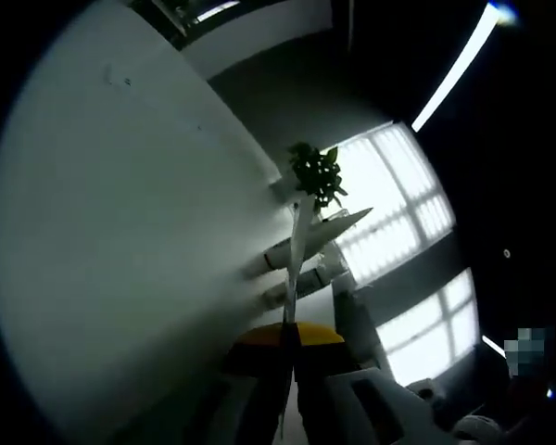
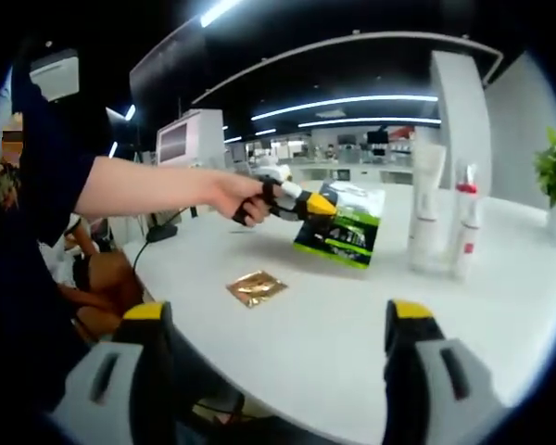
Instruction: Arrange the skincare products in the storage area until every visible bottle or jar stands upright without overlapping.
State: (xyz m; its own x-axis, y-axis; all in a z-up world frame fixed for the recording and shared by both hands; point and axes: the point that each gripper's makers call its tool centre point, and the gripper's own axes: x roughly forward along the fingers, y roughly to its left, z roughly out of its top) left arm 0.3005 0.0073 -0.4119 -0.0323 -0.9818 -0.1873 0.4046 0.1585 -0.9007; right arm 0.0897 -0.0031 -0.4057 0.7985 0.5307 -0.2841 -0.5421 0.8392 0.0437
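At centre frame in the right gripper view, the left gripper (image 2: 326, 209) is clamped on a green sachet (image 2: 343, 232) held above the white table (image 2: 371, 324). A white tube (image 2: 426, 206) and red-capped bottle (image 2: 465, 222) stand upright at right, a gold packet (image 2: 256, 288) lies flat lower left. The right gripper (image 2: 278, 324), along the bottom, gapes with nothing between its jaws.

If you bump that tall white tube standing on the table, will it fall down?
Probably yes. The tall white tube stands upright on the table and looks tall and narrow, so a sideways bump could tip it. It stands close beside the red-capped bottle, so it might knock that over too.
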